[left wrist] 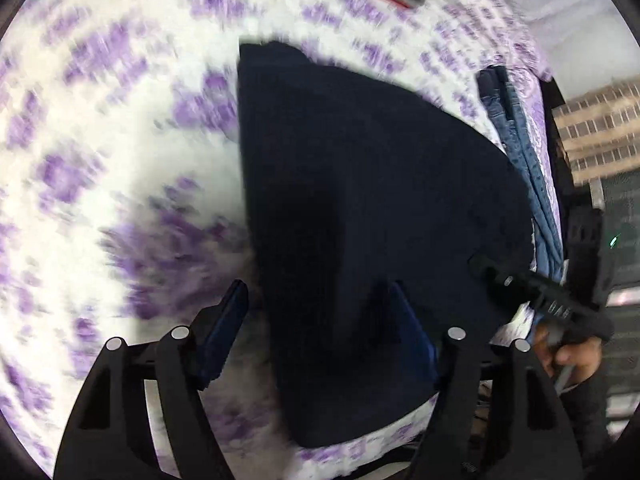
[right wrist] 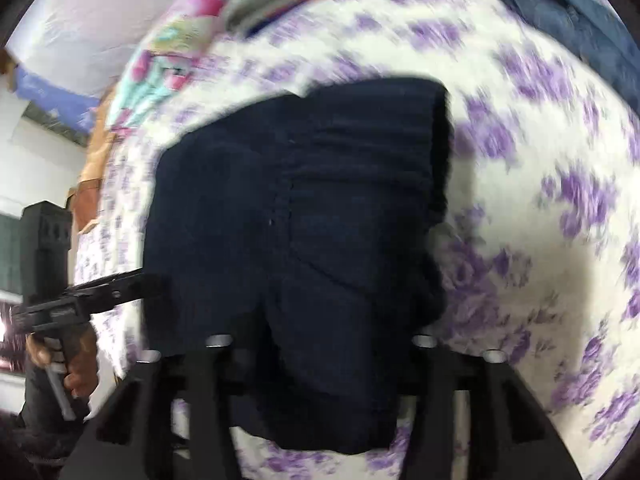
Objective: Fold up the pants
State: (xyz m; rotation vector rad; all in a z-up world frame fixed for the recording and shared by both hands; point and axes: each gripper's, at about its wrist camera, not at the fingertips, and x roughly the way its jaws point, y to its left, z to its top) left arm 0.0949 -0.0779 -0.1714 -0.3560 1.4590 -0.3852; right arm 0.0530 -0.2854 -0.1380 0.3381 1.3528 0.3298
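Pants folded into a dark navy bundle, lying flat on the purple-flowered bed — jeans just beside. Left gripper hovering over the near edge, jaws spread, gripping nothing. Right gripper low over the fabric — can't tell its jaws' state.

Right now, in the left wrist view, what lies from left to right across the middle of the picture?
Purple-flowered bedsheet → dark navy pants → folded blue jeans at the bed's edge → right gripper, low at the right, reaching onto the pants' edge.
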